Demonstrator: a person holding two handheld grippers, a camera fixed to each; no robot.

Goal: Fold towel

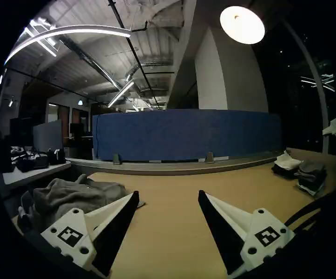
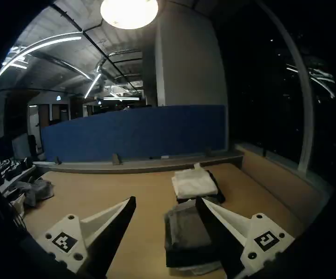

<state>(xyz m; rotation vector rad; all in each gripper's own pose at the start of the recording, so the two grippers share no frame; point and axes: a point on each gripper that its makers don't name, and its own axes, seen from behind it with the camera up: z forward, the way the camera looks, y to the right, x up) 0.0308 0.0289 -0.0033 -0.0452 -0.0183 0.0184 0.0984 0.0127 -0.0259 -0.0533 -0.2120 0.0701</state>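
Crumpled towel beside left claw

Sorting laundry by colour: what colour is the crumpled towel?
The crumpled towel is grey, clearest in the left gripper view.

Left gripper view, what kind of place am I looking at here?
Most likely an open-plan office: a long wooden desk backed by a blue divider panel, exposed ducts and strip lights on the ceiling, and another desk beyond.
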